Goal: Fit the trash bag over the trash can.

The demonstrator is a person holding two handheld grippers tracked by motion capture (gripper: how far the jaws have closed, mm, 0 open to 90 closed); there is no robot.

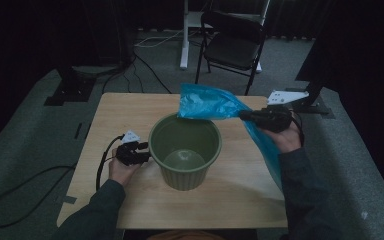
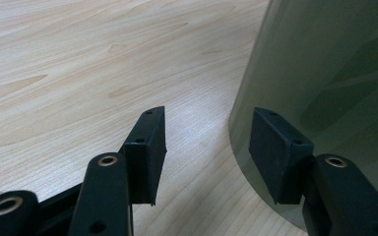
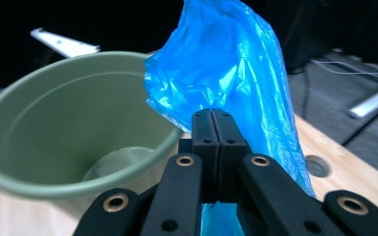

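Note:
An empty green plastic bin (image 1: 185, 150) stands in the middle of the wooden table (image 1: 130, 110). My right gripper (image 1: 244, 115) is shut on a blue plastic bag (image 1: 207, 102), held up beside the bin's far right rim; the bag's other end hangs down past the right forearm. In the right gripper view the jaws are pressed together on the blue bag (image 3: 226, 64) with the green bin (image 3: 69, 123) to their left. My left gripper (image 1: 146, 152) is open at the bin's left side. In the left gripper view one jaw lies in front of the bin wall (image 2: 325, 73), nothing between the jaws.
A black folding chair (image 1: 232, 42) and a white table leg (image 1: 184, 35) stand beyond the table's far edge. Cables run over the grey carpet at left. Bare tabletop lies left and in front of the bin.

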